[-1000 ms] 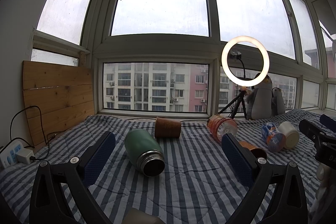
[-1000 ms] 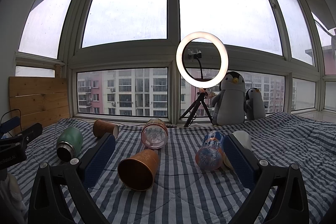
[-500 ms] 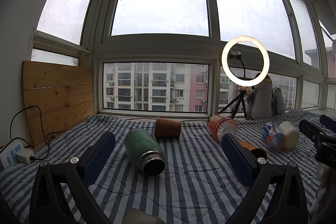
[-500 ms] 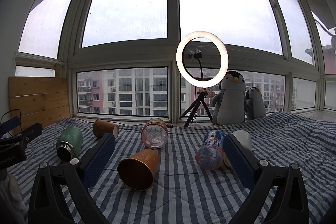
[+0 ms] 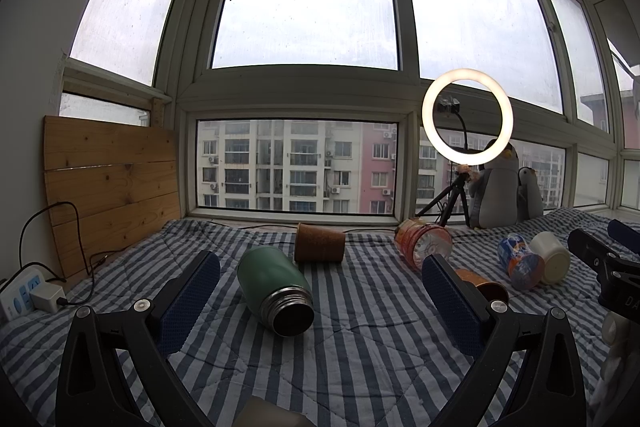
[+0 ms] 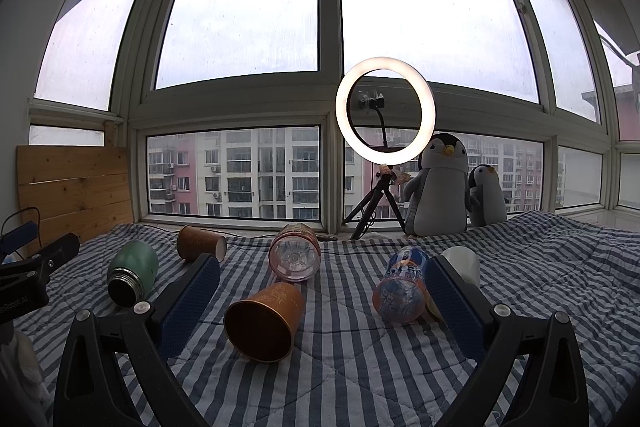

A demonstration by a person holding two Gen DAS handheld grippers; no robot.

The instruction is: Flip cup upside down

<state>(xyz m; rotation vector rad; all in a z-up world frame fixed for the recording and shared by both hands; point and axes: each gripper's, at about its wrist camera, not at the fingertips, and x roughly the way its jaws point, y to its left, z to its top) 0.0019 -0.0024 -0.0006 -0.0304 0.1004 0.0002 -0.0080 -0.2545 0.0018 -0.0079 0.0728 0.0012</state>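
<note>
So far we have flipped nothing: both our left tool [image 5: 316, 293] and right tool [image 6: 322, 291] gape wide, holding nothing. Just nearer than the clear bottle [image 6: 295, 257], the orange cup [image 6: 264, 323] lies sideways on the striped blanket [image 6: 360, 379], ungrasped.

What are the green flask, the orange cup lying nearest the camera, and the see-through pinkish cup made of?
Green flask: probably steel, matte green coat, bare silvery threaded neck. Orange cup: looks like paper or thin plastic, with a pale printed pattern and dark inside; I cannot say which. Pinkish cup: clear plastic, its moulded base showing through. All lie on their sides on the striped quilt.
</note>
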